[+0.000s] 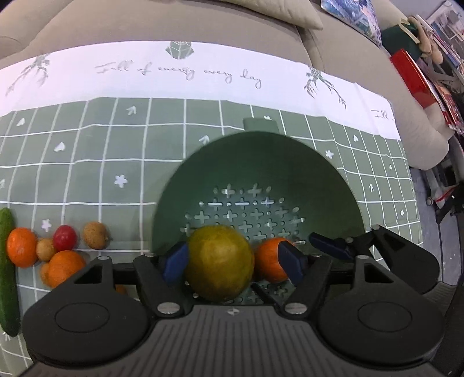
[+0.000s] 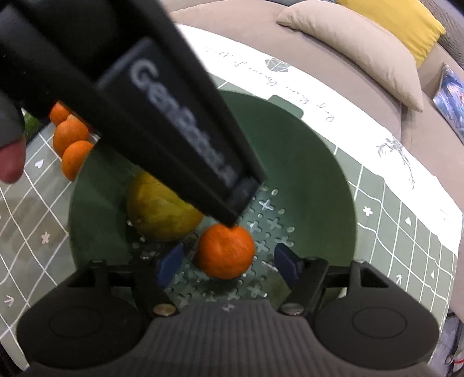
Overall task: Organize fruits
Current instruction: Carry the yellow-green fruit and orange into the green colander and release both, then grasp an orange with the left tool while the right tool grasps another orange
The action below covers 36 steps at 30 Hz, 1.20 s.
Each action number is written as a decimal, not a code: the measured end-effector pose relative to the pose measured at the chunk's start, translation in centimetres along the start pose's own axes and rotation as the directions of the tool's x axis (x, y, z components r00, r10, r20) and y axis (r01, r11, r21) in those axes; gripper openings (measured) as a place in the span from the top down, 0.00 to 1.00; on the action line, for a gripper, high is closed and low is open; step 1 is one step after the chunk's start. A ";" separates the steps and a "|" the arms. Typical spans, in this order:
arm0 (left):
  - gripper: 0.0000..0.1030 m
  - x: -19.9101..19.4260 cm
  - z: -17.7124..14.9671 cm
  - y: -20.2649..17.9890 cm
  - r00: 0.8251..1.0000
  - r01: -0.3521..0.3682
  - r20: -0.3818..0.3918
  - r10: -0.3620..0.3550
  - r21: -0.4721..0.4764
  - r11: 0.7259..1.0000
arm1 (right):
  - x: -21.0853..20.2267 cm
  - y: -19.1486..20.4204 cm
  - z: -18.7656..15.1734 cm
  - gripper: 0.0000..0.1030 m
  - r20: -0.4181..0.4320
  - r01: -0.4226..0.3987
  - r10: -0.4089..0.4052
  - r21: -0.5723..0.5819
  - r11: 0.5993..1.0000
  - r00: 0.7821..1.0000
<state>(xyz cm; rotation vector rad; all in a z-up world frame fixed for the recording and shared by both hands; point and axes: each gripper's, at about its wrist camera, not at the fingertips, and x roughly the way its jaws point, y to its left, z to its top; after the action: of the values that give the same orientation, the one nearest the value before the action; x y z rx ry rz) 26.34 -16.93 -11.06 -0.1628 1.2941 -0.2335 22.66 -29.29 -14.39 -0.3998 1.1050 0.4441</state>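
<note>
I have both grippers pointed steeply down into the green colander point(image 1: 290, 162), which sits on the table point(image 1: 116, 162) under its green checked cloth.

My left gripper point(image 1: 233, 262) is spread wide. The big yellow-green citrus point(image 1: 219, 262) lies in the colander between its blue pads point(image 1: 174, 264); the left pad sits right at the fruit's side, though I cannot tell whether it touches, and the right pad stands clear of it, in front of the small orange point(image 1: 268, 261). I read no squeeze on the fruit.

My right gripper point(image 2: 227, 265) is also spread, with the small orange point(image 2: 225, 251) resting on the perforated floor of the colander between its fingers. There is a visible gap on each side, so neither pad presses it. The yellow-green citrus point(image 2: 158, 213) lies just beside this orange, to its upper left in the right wrist view, and much of it is hidden behind the black body of the other gripper, which crosses the frame diagonally.

Outside the colander, on the cloth to its left, I see the remaining fruit in a loose cluster: several oranges point(image 1: 21, 246), a red fruit point(image 1: 64, 237), and small brown fruits point(image 1: 94, 239). A cucumber point(image 1: 7, 272) lies along the far left edge. A beige sofa point(image 1: 174, 23) with cushions runs behind the table.
</note>
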 end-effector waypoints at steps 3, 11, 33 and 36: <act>0.20 -1.0 0.0 0.5 1.000 0.016 0.012 -0.016 -0.016 1.000 | -0.9 0.0 0.1 0.31 0.007 0.023 -0.023 0.005 1.000 1.000; 0.22 -5.3 -1.1 2.0 0.991 0.093 0.094 -0.093 0.007 0.996 | -3.4 0.4 0.0 0.20 0.068 0.104 -0.104 0.003 0.995 0.992; 0.24 -12.7 -7.8 11.5 0.962 0.042 0.269 -0.050 0.037 0.998 | -8.0 13.0 1.8 0.20 0.264 -0.020 -0.003 0.085 0.996 0.964; 0.24 -12.6 -8.9 13.3 0.958 0.032 0.284 -0.042 0.041 0.999 | -7.5 14.4 1.5 0.27 0.282 -0.041 0.005 0.122 0.992 0.959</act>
<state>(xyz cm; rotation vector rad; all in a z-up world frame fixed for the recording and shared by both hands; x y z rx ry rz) 15.59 -0.65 -5.02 -0.1832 0.9999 -0.2551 13.37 -17.40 -8.22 -0.2040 0.8556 0.4340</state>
